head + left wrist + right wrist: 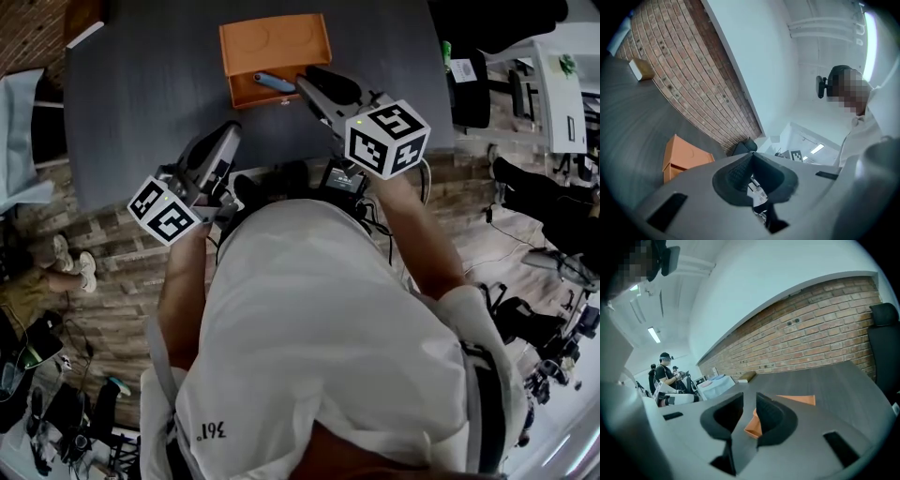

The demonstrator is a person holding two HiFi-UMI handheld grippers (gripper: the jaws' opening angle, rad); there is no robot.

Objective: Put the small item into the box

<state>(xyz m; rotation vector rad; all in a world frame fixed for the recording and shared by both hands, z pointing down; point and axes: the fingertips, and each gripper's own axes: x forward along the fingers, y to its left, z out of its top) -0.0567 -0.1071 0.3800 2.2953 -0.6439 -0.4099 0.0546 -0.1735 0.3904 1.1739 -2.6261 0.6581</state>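
1. At the near side of the orange box [275,42]: right gripper [307,86]. Held with jaws apart and nothing between the pads. Showed only the box's orange edge [753,425] through the gap in the right gripper view.
2. Inside the box's open near part: small blue item [275,82]. Lay flat, just beside the right gripper's tips, not clasped by either gripper.
3. Well back from the box, toward the person: left gripper [228,134]. Held with jaws closed together on nothing, and pointed roughly toward the box [682,157].
4. Under the box: dark table [141,94], otherwise bare near the box.
5. Step in hand: judged as the end of placing, with the item already in the box and no grip on it.
6. Next move, as judged: called for a straight withdrawal of the right gripper from the box front, without brushing the item or nudging the box.
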